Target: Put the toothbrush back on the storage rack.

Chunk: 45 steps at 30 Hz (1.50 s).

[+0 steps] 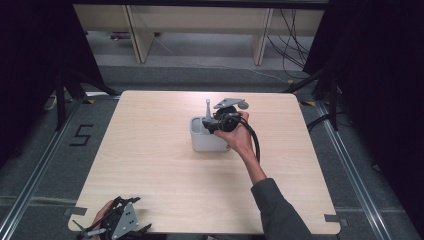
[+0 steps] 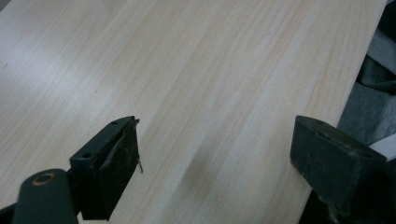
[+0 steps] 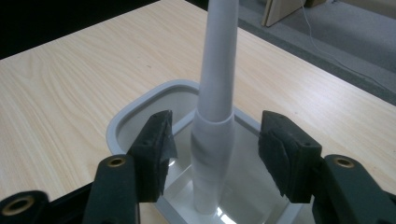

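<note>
In the high view the right gripper (image 1: 212,123) sits at the middle of the frame, over a grey tub (image 1: 202,141), and the hand (image 1: 239,137) hides its jaws and much of the tub's right side. A pale stick (image 1: 208,108) rises from the tub; its lower end is lost there. The right gripper view fills that in: the stick (image 3: 215,112) stands upright inside the tub (image 3: 140,108), between the spread jaws, with a gap on each side, and its top is cut off at the upper edge. At the lower left, the left gripper (image 1: 117,225) is partly cropped; its own view shows jaws wide apart over the bare wooden table (image 2: 187,70). Grey floor and loose cables (image 1: 292,42) lie beyond the table.
</note>
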{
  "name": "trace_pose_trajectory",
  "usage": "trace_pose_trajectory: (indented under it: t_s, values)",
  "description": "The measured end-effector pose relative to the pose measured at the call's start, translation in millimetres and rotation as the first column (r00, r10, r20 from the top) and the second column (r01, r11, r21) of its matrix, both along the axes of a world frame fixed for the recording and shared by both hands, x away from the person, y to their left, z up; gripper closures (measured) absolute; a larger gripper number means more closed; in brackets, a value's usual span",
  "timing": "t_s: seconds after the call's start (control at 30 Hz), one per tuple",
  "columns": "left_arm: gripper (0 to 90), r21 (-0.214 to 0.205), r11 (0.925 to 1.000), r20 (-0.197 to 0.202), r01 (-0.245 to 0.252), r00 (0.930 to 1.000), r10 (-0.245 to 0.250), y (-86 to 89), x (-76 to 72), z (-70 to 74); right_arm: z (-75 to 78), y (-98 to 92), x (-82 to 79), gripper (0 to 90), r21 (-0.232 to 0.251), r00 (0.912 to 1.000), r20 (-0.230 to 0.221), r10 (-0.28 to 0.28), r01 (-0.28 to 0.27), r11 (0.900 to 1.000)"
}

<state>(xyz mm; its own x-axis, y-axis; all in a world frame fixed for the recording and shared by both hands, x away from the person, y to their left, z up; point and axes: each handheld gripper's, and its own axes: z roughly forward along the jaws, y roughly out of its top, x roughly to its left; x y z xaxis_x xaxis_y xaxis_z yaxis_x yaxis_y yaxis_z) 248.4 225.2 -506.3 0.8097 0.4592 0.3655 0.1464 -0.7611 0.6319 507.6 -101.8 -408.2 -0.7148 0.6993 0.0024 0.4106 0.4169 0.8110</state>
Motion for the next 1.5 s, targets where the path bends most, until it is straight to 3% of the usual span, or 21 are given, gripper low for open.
trace_pose_trajectory:
  t_s: [0.2, 0.27, 0.37, 0.43, 0.47, 0.77, 0.9, 1.17, 1.2, 1.23, 1.3, 1.37, 1.5]
  values:
    - [15.1, 0.000, 1.0000, 0.004, -0.004, 1.0000, 0.004, -0.3, 0.0, -0.2, 6.7, -3.8, -6.6, 41.9, 0.014, 0.9996, 0.027, 0.002, -0.002, 0.9999]
    - [15.1, 0.000, 1.0000, 0.002, -0.003, 1.0000, 0.003, -0.3, -0.1, -0.2, 8.8, -6.1, -8.4, 40.5, 0.005, 0.9984, 0.055, 0.013, -0.013, 0.9999]
    - [15.1, 0.001, 1.0000, -0.002, -0.002, 1.0000, 0.002, -0.1, 0.0, 0.4, 11.0, -8.0, -14.3, 39.5, 0.013, 0.9992, 0.039, -0.008, 0.007, 0.9999]
    - [15.1, -0.003, 1.0000, 0.002, -0.008, 1.0000, 0.008, -0.1, 0.0, 0.0, 12.6, -11.3, -14.8, 38.9, -0.004, 0.9980, 0.062, 0.012, -0.012, 0.9999]
    - [15.1, -0.004, 1.0000, 0.002, -0.008, 1.0000, 0.008, -0.1, 0.0, -0.1, 13.5, -12.0, -17.5, 38.2, 0.002, 0.9991, 0.042, 0.008, -0.008, 1.0000]
    - [15.1, -0.002, 1.0000, 0.003, -0.006, 1.0000, 0.006, -0.3, 0.1, 0.0, 17.6, -26.3, -31.1, 35.3, 0.009, 0.9976, 0.067, 0.017, -0.018, 0.9998]
    - [15.1, 0.001, 1.0000, 0.002, -0.006, 1.0000, 0.006, -0.1, -0.1, 0.0, 18.5, -29.7, -36.7, 34.2, 0.015, 0.9985, 0.054, 0.008, -0.009, 0.9999]
    - [15.1, 0.005, 1.0000, -0.006, 0.000, 1.0000, 0.000, -0.9, -0.4, -1.0, 16.3, -38.2, -48.7, 33.4, 0.037, 0.9972, 0.074, 0.007, -0.010, 0.9993]
    - [15.1, 0.014, 0.9999, -0.013, 0.001, 0.9999, -0.001, -1.0, -0.3, -0.4, 15.3, -39.3, -49.1, 33.6, 0.046, 0.9956, 0.093, 0.011, -0.015, 0.9988]
    - [15.1, 0.005, 1.0000, -0.009, 0.003, 1.0000, -0.003, -1.4, -0.2, -0.9, 14.8, -39.9, -51.6, 33.4, 0.049, 0.9973, 0.074, 0.002, -0.005, 0.9988]
    - [15.1, 0.002, 1.0000, -0.004, 0.002, 1.0000, -0.002, -1.3, -0.8, -0.4, 14.3, -41.1, -50.8, 32.9, 0.029, 0.9954, 0.095, 0.013, -0.016, 0.9995]
    - [15.1, -0.001, 1.0000, -0.006, 0.005, 1.0000, -0.005, -0.9, -0.2, -0.3, 14.0, -40.5, -53.7, 32.4, 0.044, 0.9970, 0.075, 0.016, -0.020, 0.9988]
    - [15.1, 0.007, 1.0000, -0.005, 0.003, 1.0000, -0.003, -1.2, -1.3, 0.9, 14.5, -41.8, -58.1, 30.9, 0.037, 0.9967, 0.081, 0.013, -0.016, 0.9992]
